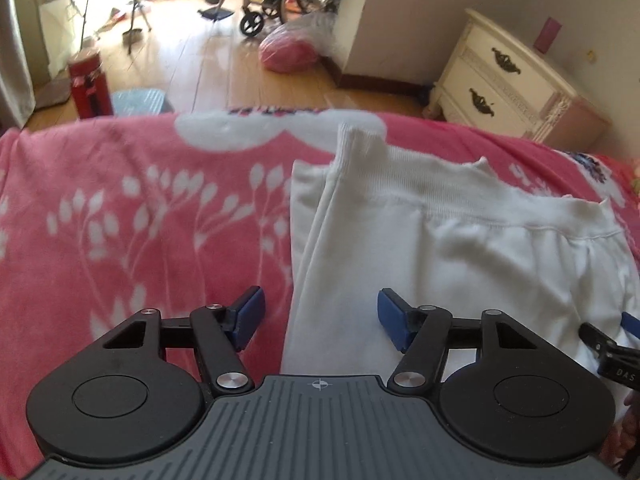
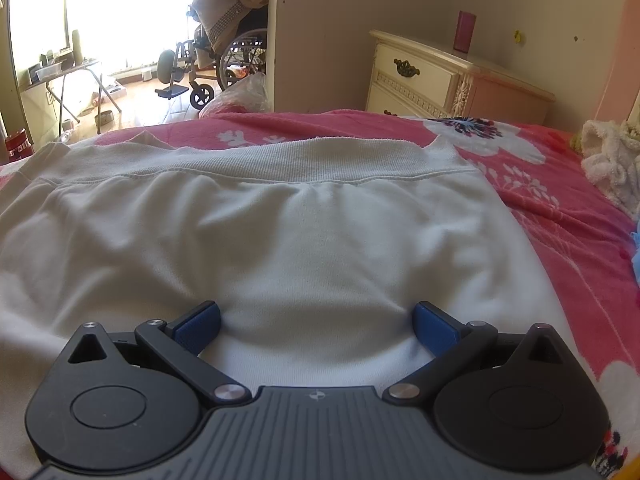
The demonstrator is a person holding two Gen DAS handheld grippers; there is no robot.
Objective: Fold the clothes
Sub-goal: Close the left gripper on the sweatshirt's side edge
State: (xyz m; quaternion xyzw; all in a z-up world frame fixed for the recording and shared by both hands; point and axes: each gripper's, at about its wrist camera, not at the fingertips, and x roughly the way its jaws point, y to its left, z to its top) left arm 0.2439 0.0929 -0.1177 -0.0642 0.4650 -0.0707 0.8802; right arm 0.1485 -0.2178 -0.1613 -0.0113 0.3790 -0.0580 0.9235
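Daylight floods in from the window point(image 2: 100, 12) at far left, blown out to pure white in both views, with glare streaks on the wooden floor point(image 1: 208, 60). The white sweatshirt point(image 2: 304, 240) and pink blanket point(image 1: 120, 220) are evenly lit with soft fold shadows. Left wrist view is slightly motion-blurred on the blanket pattern; heavy fisheye bending and dark vignetted corners in both.

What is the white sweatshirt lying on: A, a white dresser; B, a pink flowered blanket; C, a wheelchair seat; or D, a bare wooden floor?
B: the white sweatshirt is spread flat on the pink flowered blanket, which shows around it in both views.
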